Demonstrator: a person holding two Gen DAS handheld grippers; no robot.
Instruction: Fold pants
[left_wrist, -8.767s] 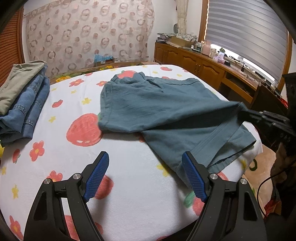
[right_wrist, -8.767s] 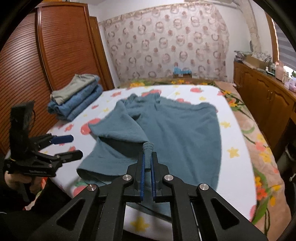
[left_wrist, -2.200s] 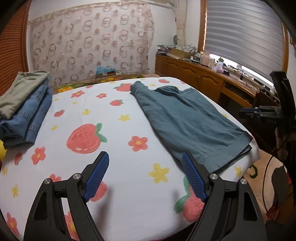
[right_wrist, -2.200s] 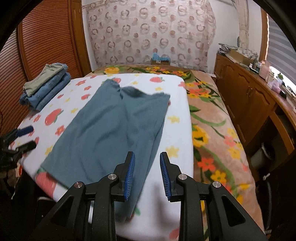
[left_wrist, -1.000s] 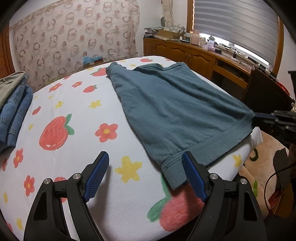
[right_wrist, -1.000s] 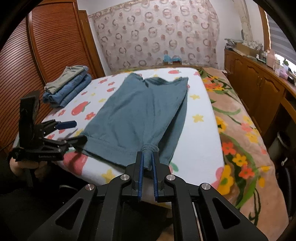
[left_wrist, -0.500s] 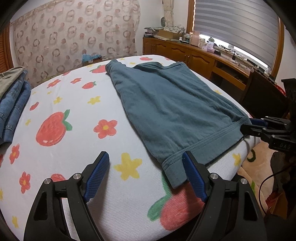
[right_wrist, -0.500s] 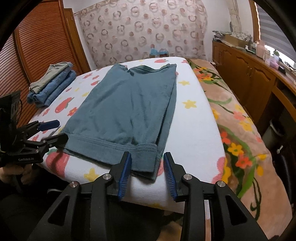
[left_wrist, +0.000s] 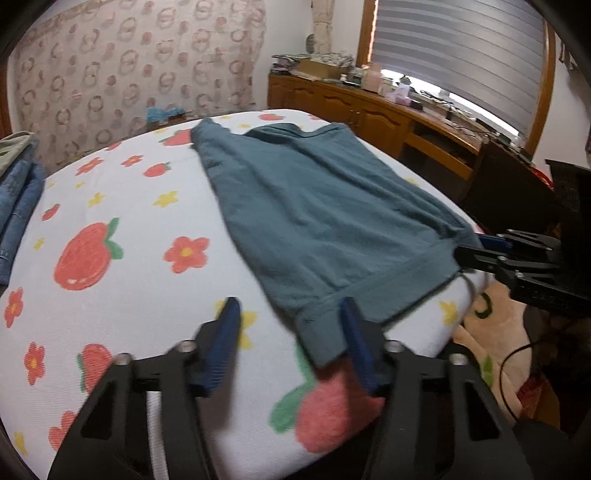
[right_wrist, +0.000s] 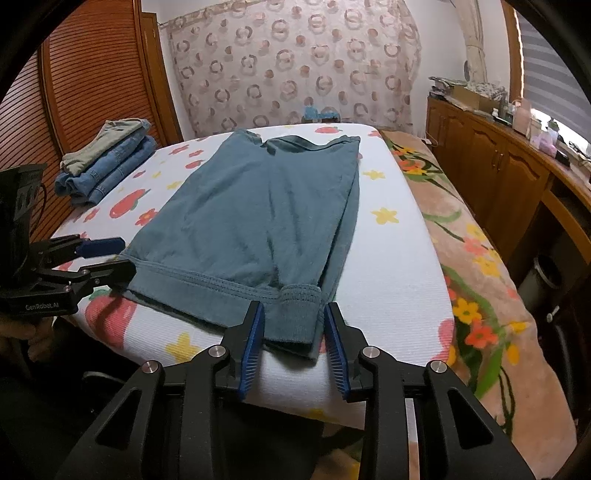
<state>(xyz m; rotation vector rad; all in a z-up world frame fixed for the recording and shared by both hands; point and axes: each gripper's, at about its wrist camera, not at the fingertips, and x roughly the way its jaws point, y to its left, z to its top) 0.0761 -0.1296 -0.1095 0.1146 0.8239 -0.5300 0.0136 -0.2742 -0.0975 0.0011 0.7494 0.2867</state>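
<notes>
Teal pants (left_wrist: 314, 206) (right_wrist: 258, 206) lie flat on the strawberry-print bed sheet (left_wrist: 122, 280) (right_wrist: 391, 258), folded lengthwise, with one end at the near bed edge. My left gripper (left_wrist: 289, 306) (right_wrist: 107, 258) straddles the near left corner of that end. Its jaws are closing; the cloth touches only the right pad. My right gripper (right_wrist: 293, 310) (left_wrist: 469, 251) straddles the near right corner. Its jaws are closing slightly, with the thick band between the blue pads, which are not pressing on it.
A stack of folded jeans and khaki trousers (right_wrist: 107, 158) (left_wrist: 18, 192) sits at the bed's far left. Wooden cabinets (right_wrist: 498, 166) (left_wrist: 351, 107) line the right wall. A floral blanket (right_wrist: 480, 258) hangs over the bed's right side. A slatted wardrobe (right_wrist: 74, 92) stands at the left.
My right gripper let go of the pinched corner and opened around it. My left jaws narrowed around the other corner. The pants settled flat.
</notes>
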